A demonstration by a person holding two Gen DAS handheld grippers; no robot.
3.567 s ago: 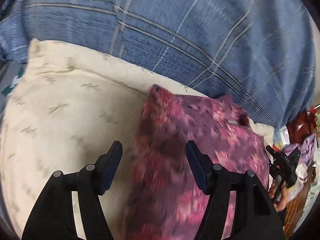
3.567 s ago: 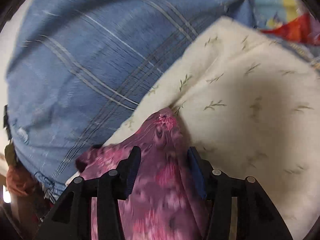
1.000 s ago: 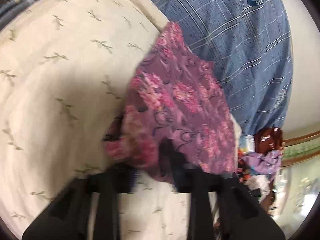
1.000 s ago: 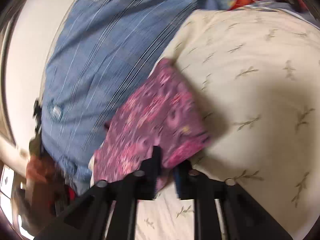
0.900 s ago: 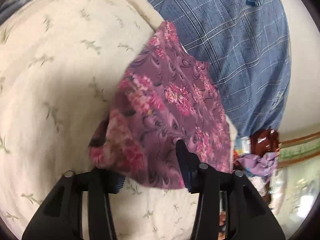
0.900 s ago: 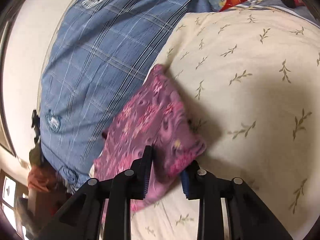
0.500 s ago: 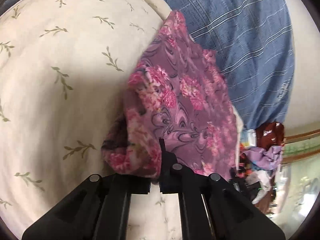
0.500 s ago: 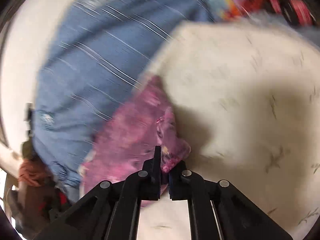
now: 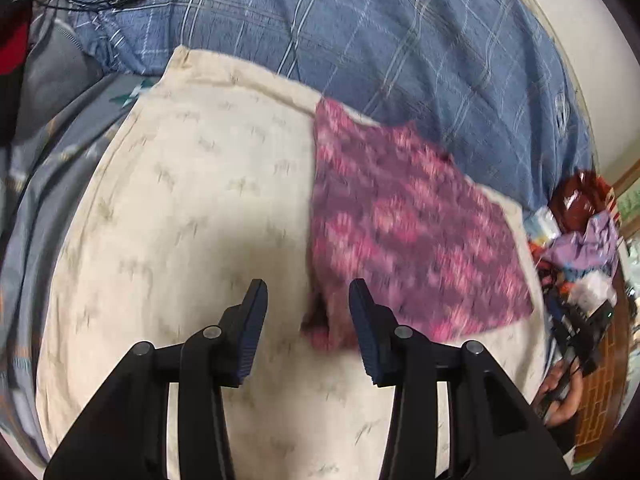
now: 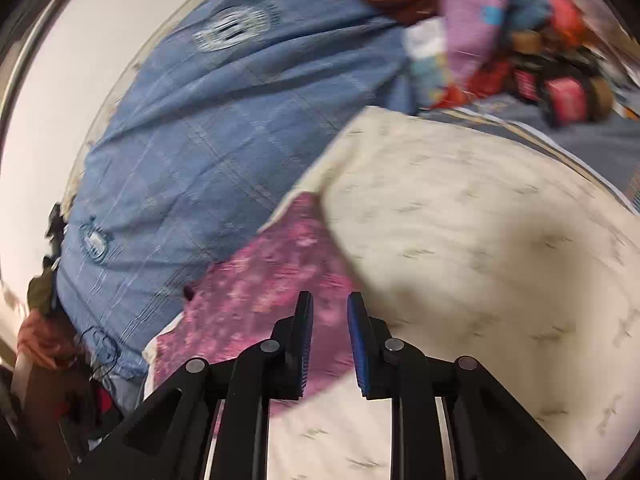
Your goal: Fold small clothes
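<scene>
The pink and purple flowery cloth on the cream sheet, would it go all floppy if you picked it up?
Probably floppy: the pink and purple flowery cloth lies flat, folded, on the cream leaf-print sheet, its near corner bunched. It looks thin, so likely light. Lifted by one edge, the fold might fall open.

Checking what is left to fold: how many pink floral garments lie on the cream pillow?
1: the pink-purple floral cloth garment lies on the cream leaf-print pillow, along its edge nearest the blue plaid bedding. More could be hidden.

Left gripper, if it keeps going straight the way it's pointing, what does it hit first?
Probably the near corner of the pink floral garment, which lies just ahead between the open left gripper fingers, on the cream sheet; depth is unclear.
</scene>
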